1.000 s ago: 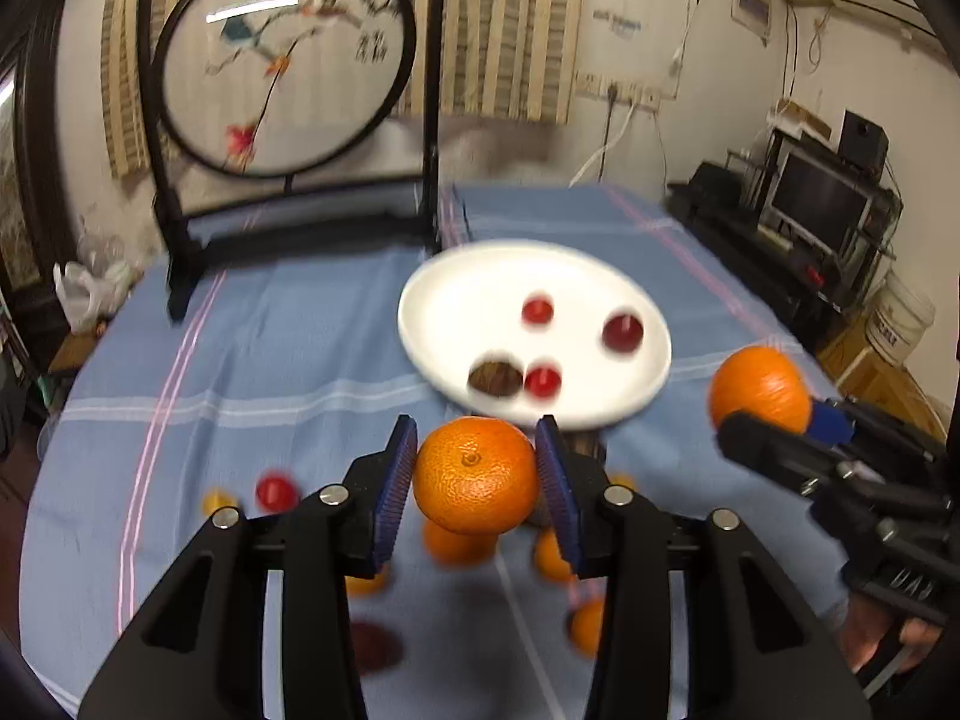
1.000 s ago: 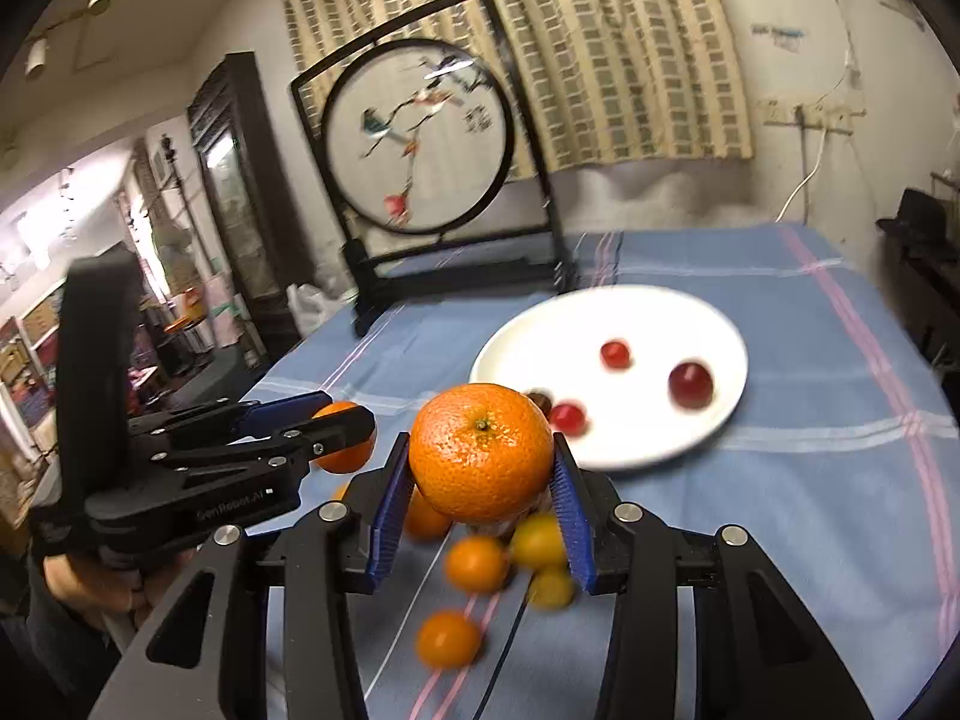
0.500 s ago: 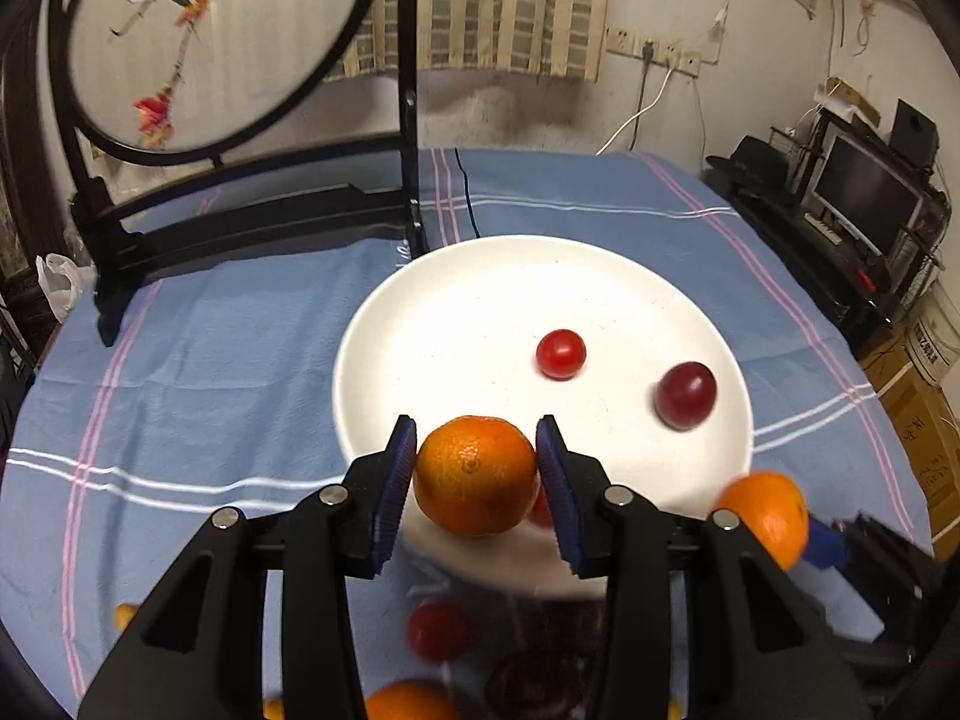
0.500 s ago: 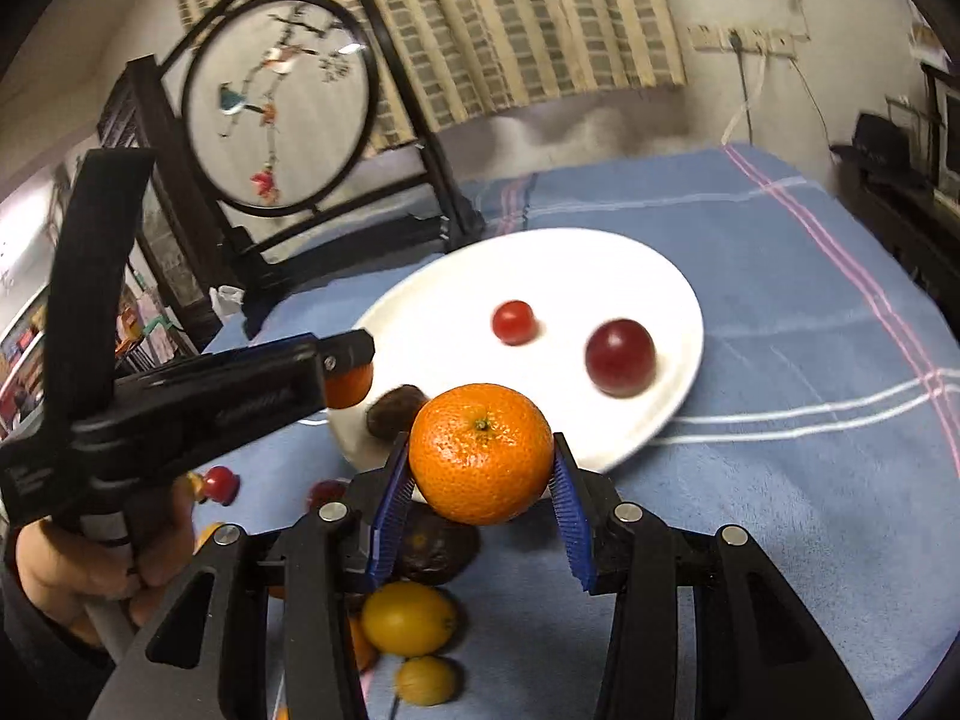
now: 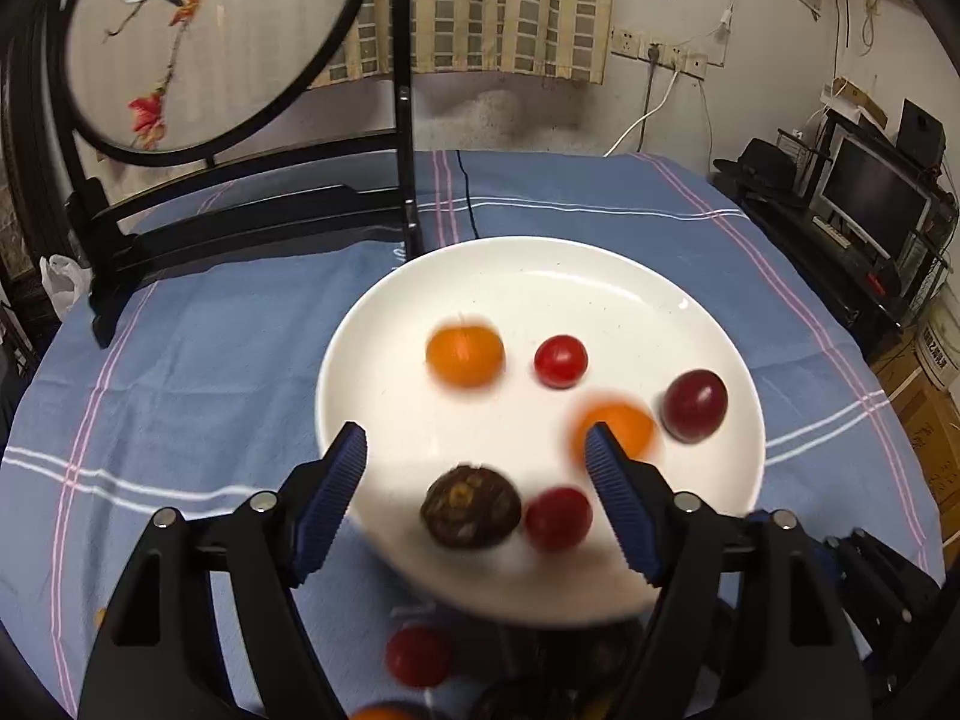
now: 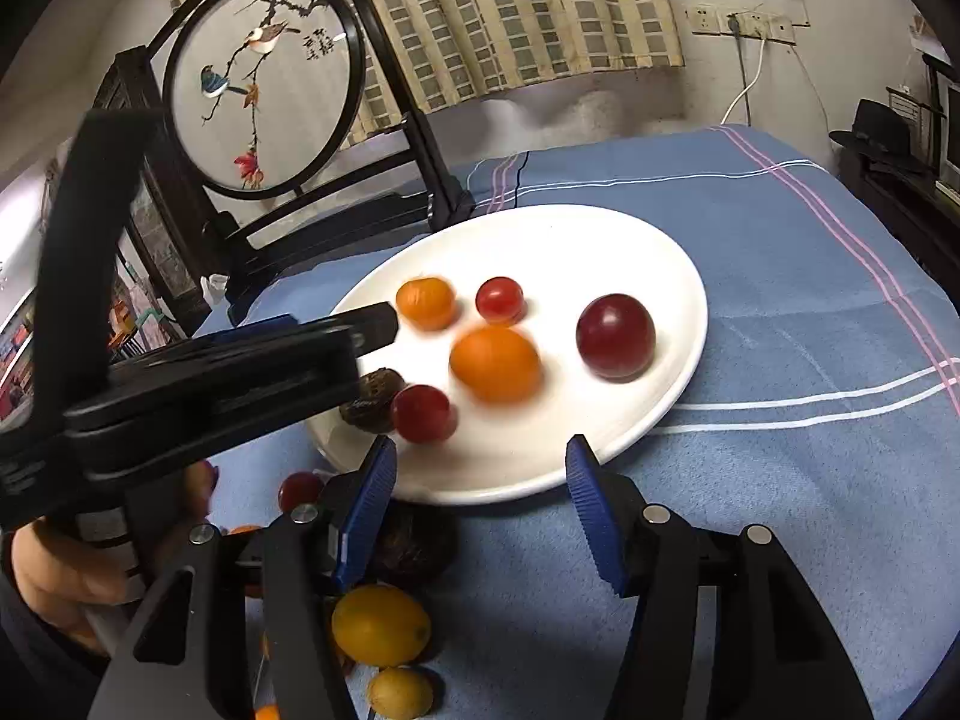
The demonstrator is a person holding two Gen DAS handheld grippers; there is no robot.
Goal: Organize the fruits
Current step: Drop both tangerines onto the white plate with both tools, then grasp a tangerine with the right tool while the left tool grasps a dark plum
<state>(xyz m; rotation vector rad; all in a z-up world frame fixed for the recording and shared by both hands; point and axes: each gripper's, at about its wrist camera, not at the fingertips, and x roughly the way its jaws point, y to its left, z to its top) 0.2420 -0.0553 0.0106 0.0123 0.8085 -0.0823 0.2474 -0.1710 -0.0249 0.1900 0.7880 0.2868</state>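
A white plate (image 5: 540,288) (image 6: 600,240) lies on the blue cloth. It carries two oranges, one at the left (image 5: 465,356) (image 6: 425,302) and one blurred nearer the middle (image 5: 618,429) (image 6: 495,363). Two red tomatoes (image 5: 561,361) (image 5: 558,519), a dark plum (image 5: 695,405) (image 6: 615,336) and a brown wrinkled fruit (image 5: 471,513) lie there too. My left gripper (image 5: 475,447) hovers over the plate's near edge, its jaws opening with nothing gripped. My right gripper (image 6: 480,450) sits at the near rim, its jaws also opening and empty.
Loose fruit lies on the cloth in front of the plate: yellow kumquats (image 6: 381,630), a dark fruit (image 6: 414,546), a red tomato (image 5: 418,654). A round embroidered screen on a black stand (image 5: 198,42) rises behind the plate. A hand (image 6: 60,576) holds the left gripper.
Both grippers carried an orange forward and down to the plate, then opened. The two oranges now lie on the plate, blurred as if rolling.
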